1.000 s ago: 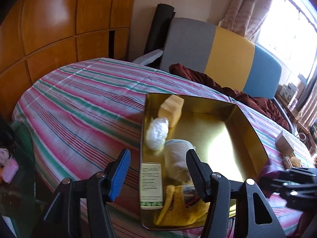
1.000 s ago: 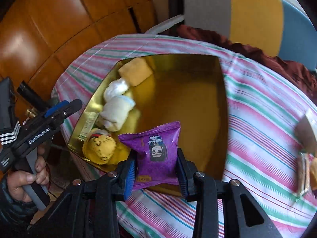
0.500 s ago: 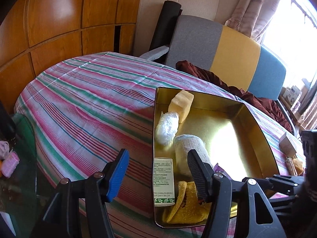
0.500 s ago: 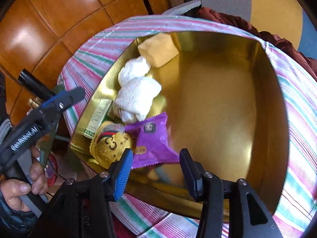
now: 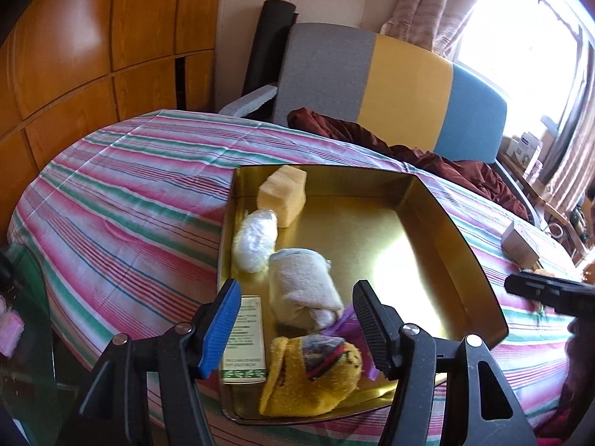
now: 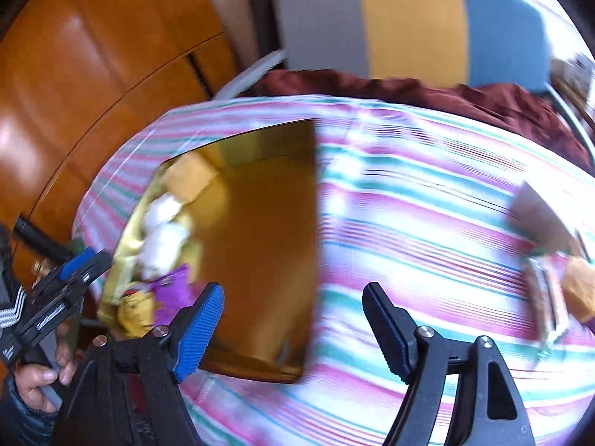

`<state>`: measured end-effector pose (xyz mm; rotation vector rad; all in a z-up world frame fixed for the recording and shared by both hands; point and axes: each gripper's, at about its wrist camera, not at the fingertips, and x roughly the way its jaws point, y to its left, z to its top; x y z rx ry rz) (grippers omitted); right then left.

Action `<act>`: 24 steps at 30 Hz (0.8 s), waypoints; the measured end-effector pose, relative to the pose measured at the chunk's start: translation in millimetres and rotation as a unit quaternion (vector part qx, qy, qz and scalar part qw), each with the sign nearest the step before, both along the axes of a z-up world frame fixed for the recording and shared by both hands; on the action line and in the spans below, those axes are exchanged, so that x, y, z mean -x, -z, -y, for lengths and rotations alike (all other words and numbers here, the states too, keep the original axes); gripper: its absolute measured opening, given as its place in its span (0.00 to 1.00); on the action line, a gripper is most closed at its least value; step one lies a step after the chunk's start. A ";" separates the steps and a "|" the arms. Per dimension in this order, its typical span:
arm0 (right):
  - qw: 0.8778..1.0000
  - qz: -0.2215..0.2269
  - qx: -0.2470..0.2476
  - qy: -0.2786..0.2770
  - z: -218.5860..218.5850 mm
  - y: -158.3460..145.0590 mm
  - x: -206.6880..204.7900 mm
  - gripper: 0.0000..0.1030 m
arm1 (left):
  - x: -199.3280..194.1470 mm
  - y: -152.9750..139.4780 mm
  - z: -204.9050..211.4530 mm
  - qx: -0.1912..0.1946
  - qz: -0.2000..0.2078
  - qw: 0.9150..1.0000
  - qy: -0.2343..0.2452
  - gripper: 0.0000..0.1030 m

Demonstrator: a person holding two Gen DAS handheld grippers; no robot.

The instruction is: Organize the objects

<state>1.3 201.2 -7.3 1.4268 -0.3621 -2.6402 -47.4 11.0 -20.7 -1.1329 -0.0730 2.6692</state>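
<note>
Blue ribbed pads face each other with nothing between them on my right gripper (image 6: 293, 319), jaws wide apart over the gold tin's (image 5: 479, 271) near right corner; my left gripper (image 5: 295, 319) also hangs spread and empty at the tin's near left edge. The purple snack packet (image 5: 347, 325) lies in that near left corner beside the yellow sock (image 5: 312, 375). Light, crinkly and slippery, I judge; pinch a sealed edge, gently.

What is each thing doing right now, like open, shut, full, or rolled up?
Left gripper: open, empty.
Right gripper: open, empty.
Gold tin: lidless, partly filled.
Purple packet: lying in tin.
White cloth: rolled up.
Yellow sock: bundled.
Sponge: resting in tin corner.
</note>
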 end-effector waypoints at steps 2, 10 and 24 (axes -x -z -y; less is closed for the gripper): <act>0.999 0.003 -0.005 0.034 -23.0 0.6 0.2 0.76 | -0.8 -1.7 -9.5 0.003 -0.001 1.000 0.013 0.61; 0.986 0.009 -0.061 0.152 -135.1 -14.0 -13.9 0.76 | -3.2 -10.5 -47.0 0.007 -0.002 0.998 0.062 0.71; 0.934 -0.013 0.054 0.353 -283.4 17.2 -57.0 0.76 | 5.8 -47.3 -191.5 -0.013 0.015 0.977 0.214 0.78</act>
